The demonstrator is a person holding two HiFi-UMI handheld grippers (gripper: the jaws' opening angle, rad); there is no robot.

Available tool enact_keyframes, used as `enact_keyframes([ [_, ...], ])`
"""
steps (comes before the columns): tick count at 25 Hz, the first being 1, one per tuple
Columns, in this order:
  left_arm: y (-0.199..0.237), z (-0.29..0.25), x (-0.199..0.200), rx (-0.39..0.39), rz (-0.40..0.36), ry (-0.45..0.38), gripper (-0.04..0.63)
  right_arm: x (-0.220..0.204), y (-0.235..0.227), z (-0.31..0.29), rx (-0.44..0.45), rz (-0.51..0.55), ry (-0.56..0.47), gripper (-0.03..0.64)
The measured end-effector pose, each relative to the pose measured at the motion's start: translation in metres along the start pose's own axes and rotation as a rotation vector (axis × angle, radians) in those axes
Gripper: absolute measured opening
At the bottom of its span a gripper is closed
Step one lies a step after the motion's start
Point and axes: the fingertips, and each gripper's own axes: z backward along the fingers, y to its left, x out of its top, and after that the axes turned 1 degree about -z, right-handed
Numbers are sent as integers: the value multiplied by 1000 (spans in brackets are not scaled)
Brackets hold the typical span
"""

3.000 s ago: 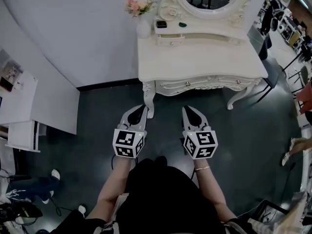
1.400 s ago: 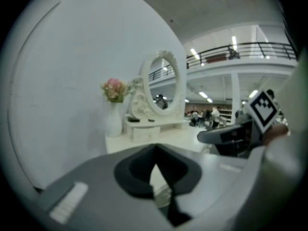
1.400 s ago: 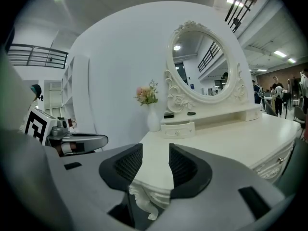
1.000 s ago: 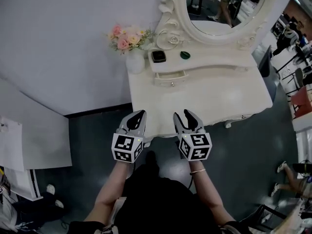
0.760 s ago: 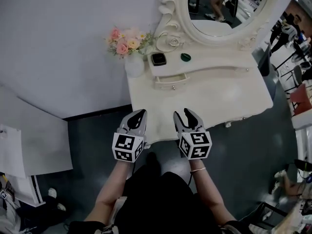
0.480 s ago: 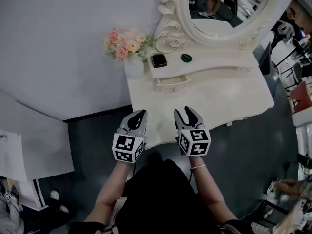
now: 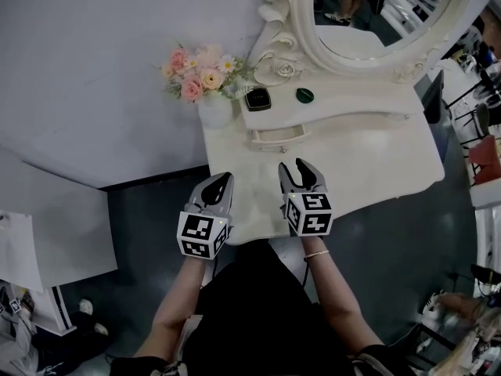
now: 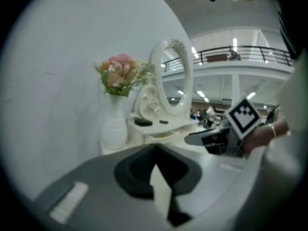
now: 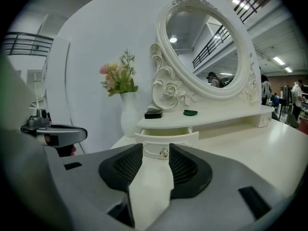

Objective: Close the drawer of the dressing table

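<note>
The white dressing table (image 7: 376, 159) stands against the wall. Its small upper drawer (image 7: 279, 135) sits below the mirror shelf, pulled out a little. In the right gripper view the drawer (image 9: 166, 138) lies straight ahead, its knob showing between the jaws. My right gripper (image 7: 296, 168) hovers over the tabletop, a short way in front of the drawer, open and empty. My left gripper (image 7: 222, 182) is shut and empty over the table's front left part. From the left gripper view, the left gripper (image 8: 155, 148) points past the vase.
A white vase of pink flowers (image 7: 205, 81) stands at the table's back left corner. A black box (image 7: 257, 99) and a green dish (image 7: 304, 95) rest on the shelf under the oval mirror (image 7: 376, 10). Dark floor lies around the table; chairs stand at the right.
I have come up to the table: both grippers went from above the floor to above the tabletop. The right gripper has edged forward toward the drawer.
</note>
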Motion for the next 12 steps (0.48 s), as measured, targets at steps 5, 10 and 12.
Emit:
enact_keyframes([
  [5, 11, -18, 0, 23, 15, 11, 6, -4, -9, -25, 11, 5, 43, 144],
  [10, 18, -32, -1, 47, 32, 19, 6, -8, -15, -47, 18, 13, 82, 146],
  [12, 21, -36, -2, 56, 38, 23, 6, -11, -17, -55, 21, 16, 99, 146],
])
